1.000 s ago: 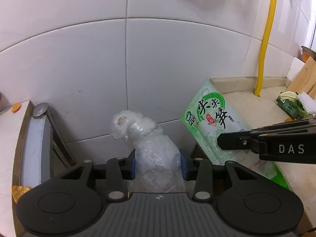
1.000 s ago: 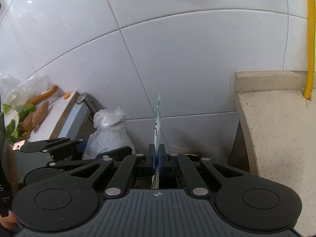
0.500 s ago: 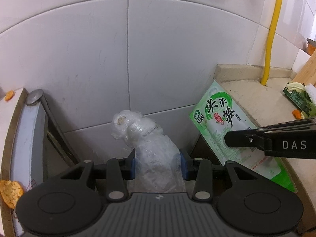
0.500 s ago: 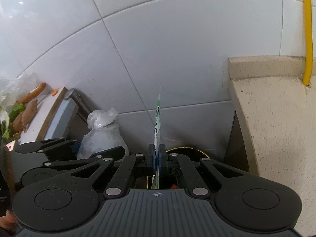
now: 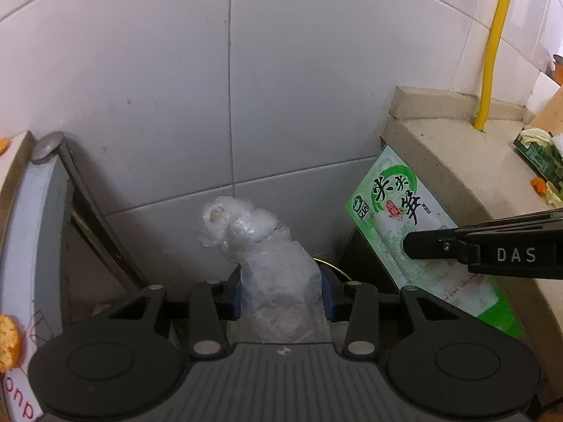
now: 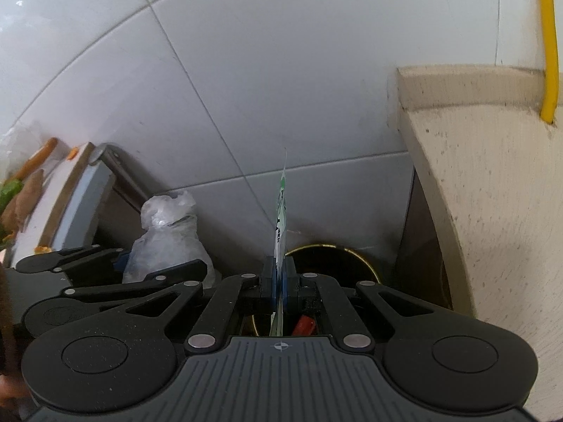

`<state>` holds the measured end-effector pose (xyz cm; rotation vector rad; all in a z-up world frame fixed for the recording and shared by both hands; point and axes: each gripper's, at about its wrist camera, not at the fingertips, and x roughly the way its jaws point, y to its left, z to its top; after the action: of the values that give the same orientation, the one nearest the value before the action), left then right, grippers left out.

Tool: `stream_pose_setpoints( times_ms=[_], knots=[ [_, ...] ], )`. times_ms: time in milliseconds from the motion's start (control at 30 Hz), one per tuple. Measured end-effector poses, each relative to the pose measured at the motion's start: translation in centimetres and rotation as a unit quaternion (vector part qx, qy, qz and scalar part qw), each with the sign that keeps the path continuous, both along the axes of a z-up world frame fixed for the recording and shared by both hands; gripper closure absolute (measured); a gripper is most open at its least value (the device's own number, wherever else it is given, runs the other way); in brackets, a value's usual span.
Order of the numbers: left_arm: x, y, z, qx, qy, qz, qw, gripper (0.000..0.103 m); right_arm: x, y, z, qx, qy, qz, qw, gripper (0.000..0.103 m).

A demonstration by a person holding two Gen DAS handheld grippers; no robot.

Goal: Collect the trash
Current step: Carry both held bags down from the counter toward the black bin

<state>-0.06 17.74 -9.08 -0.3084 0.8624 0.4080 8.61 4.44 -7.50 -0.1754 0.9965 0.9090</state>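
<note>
While orange scraps (image 5: 7,344) lie at the far left on a white surface (image 6: 52,190), the left gripper (image 5: 280,290) is clamped on a crumpled clear plastic bag (image 5: 271,267), its blue pads pressing the bag's sides and its knotted top rising toward the white tiled wall (image 5: 281,88). Just right of it, the right gripper (image 6: 280,279) is closed tight on a flat green-and-white food packet (image 5: 411,232), held edge-on in its own view. Both pieces of trash hang in the gap between the two surfaces, and below the packet sits a dark round bin with a gold rim (image 6: 330,248). Further right stands a beige stone surface (image 6: 492,193), with a yellow pipe (image 5: 492,52) rising from its far edge.
</note>
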Motion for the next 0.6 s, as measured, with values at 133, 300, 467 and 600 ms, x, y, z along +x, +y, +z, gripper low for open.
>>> stream_pose_setpoints(
  times_ms=[133, 300, 467, 600],
  knots=[
    [0.3, 0.0, -0.4, -0.005, 0.012, -0.004, 0.9999, 0.068, 0.4, 0.0, -0.8, -0.006, 0.009, -0.007, 1.0, 0.098],
    [1.1, 0.3, -1.1, -0.013, 0.04, -0.003, 0.9991, 0.068, 0.7, 0.4, -1.9, -0.015, 0.017, -0.009, 1.0, 0.098],
    [1.6, 0.1, -1.6, -0.011, 0.053, -0.004, 0.9985, 0.068, 1.0, 0.7, -3.2, -0.022, 0.03, -0.011, 0.999, 0.098],
    [1.9, 0.0, -2.2, -0.009, 0.062, 0.004, 0.998, 0.068, 1.4, 1.0, -4.3, -0.032, 0.037, -0.012, 0.999, 0.098]
  ],
)
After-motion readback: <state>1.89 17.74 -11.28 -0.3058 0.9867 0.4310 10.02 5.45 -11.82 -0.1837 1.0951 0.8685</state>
